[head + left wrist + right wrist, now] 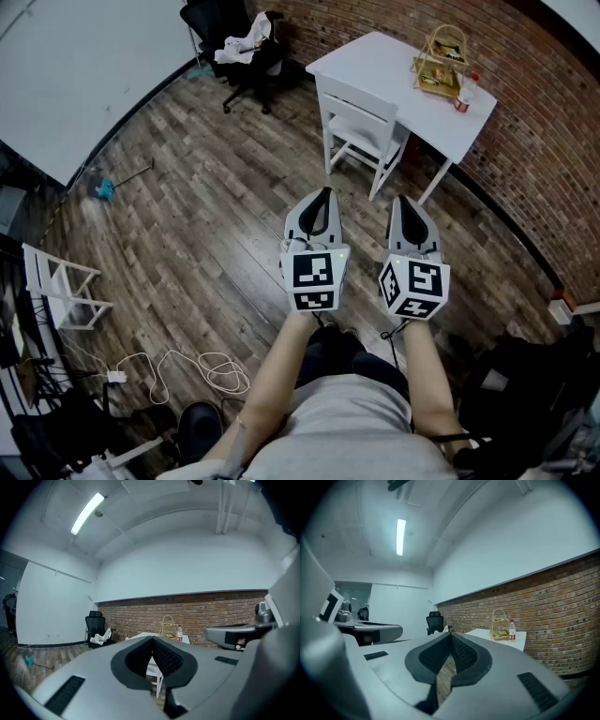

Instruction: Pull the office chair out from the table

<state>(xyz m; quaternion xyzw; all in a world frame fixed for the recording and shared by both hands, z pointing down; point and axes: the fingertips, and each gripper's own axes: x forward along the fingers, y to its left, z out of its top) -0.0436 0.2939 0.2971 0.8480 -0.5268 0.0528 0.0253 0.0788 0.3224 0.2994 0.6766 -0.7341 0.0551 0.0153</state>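
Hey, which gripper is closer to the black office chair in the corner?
Left. The black office chair stands far ahead and leftward of the left gripper; the right gripper hangs beside the left one, on the side away from the chair.

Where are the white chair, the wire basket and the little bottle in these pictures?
white chair point(357, 101): head view, on its backrest.
wire basket point(434, 66): head view, on its wire side.
bottle point(466, 91): head view, on its body.

Office/studio-type rm. Brick wall point(539, 141), wood-plank floor point(216, 216), ceiling strip light point(87, 513). White table point(375, 61) w/ white chair point(361, 108); black office chair point(211, 19) in corner.
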